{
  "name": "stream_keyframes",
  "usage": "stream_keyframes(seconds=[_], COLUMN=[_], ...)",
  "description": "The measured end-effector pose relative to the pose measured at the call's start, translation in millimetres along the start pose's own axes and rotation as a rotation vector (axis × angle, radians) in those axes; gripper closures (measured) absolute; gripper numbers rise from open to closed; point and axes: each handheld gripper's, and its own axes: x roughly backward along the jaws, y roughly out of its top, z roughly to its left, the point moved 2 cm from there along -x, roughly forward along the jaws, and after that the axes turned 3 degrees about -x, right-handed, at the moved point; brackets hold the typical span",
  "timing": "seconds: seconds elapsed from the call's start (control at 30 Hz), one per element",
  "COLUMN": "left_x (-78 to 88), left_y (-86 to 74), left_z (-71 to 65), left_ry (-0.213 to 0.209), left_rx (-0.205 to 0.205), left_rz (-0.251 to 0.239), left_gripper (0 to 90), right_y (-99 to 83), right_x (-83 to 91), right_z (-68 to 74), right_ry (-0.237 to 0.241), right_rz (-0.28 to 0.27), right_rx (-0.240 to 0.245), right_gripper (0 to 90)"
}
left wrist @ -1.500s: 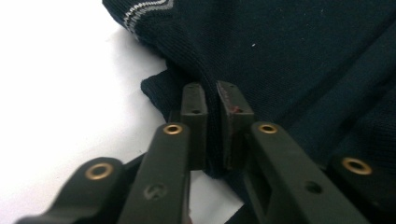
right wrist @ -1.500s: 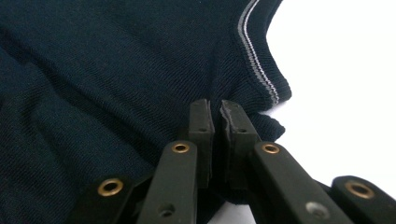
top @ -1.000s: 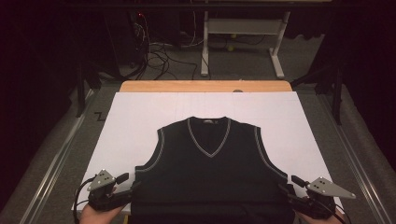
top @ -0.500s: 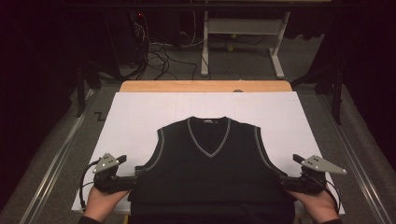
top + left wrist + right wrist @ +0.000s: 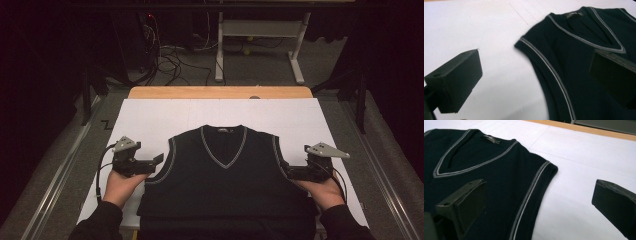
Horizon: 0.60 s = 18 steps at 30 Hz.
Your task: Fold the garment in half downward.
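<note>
A dark sleeveless V-neck knitted vest with pale grey trim [image 5: 227, 185] was laid flat on the white-covered surface [image 5: 150, 117]. The left gripper [image 5: 156, 162] and right gripper [image 5: 287, 169] were held at its two armholes — jaws just opened, spread wide, with nothing pinched between them.

The vest [image 5: 227, 185] was dark, sleeveless and V-necked, with pale grey trim along the neckline and both armholes and a small label inside the back of the collar. It lay flat and front side up on the white-covered desk [image 5: 150, 120], neck toward the far edge and hem at the near edge. The body appeared smooth, without visible folds. In the left gripper view, the vest [image 5: 579, 75] showed one armhole edge lying flat; the right gripper view [image 5: 499, 175] showed the other likewise.
</note>
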Motion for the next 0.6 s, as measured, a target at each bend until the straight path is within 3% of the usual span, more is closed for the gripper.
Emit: stream_keyframes(seconds=[0.13,0.27,0.37,0.47,0.6], left_x=[-17.2,-39.3,-46.2,-57.7,-67.1], left_y=[14.5,26.6,29.3,32.1,32.1], left_z=[6.1,11.7,12.9,15.2,18.9], left_ry=[-0.014,-0.037,-0.041,-0.032,-0.032], left_rx=[0.026,0.052,0.063,0.073,0.122], left_rz=[0.019,0.058,0.063,0.11,0.127], left_gripper=[0.0,0.0,0.0,0.0,0.0], right_y=[4.6,10.9,13.9,19.6,24.0], right_x=[-10.4,-29.0,-37.6,-53.0,-62.1], right_z=[-1.0,-4.0,-6.4,-8.8,-8.5], right_ry=[0.005,-0.004,-0.007,-0.01,-0.024], right_rz=[0.012,0.033,0.045,0.086,0.101], right_rx=[0.005,-0.02,-0.017,-0.031,-0.02], right_gripper=[0.2,0.3,0.3,0.6,2.4])
